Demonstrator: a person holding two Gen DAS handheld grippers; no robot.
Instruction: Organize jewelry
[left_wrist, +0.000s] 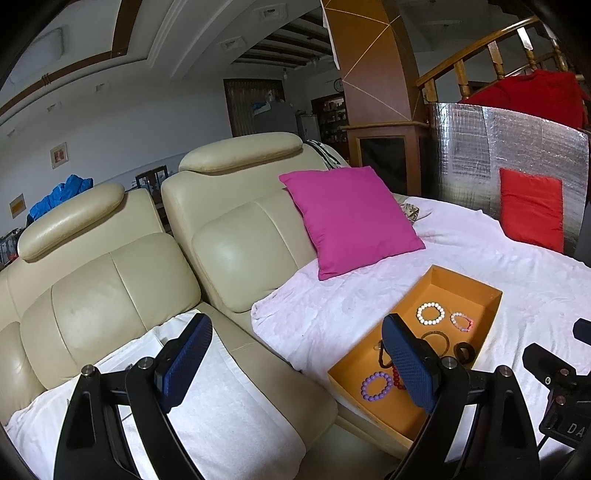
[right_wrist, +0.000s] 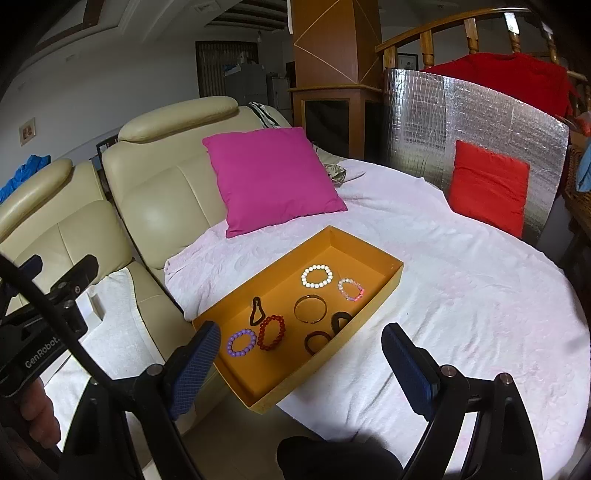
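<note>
An orange tray (right_wrist: 373, 254) lies on a white cloth and holds several bracelets: a white bead one (right_wrist: 317, 276), a pink one (right_wrist: 350, 289), a thin bangle (right_wrist: 310, 309), a red bead one (right_wrist: 272, 332), a purple bead one (right_wrist: 241, 342) and dark rings (right_wrist: 341, 319). The tray also shows in the left wrist view (left_wrist: 480, 291). My right gripper (right_wrist: 299, 365) is open and empty, held above the tray's near end. My left gripper (left_wrist: 297, 360) is open and empty, left of the tray, over the sofa seat.
A cream leather sofa (left_wrist: 122, 273) stands at the left with a white towel (left_wrist: 221, 413) on its seat. A magenta cushion (right_wrist: 271, 177) and a red cushion (right_wrist: 487, 188) lie behind the tray. A silver foil panel (right_wrist: 480, 110) stands at the back right.
</note>
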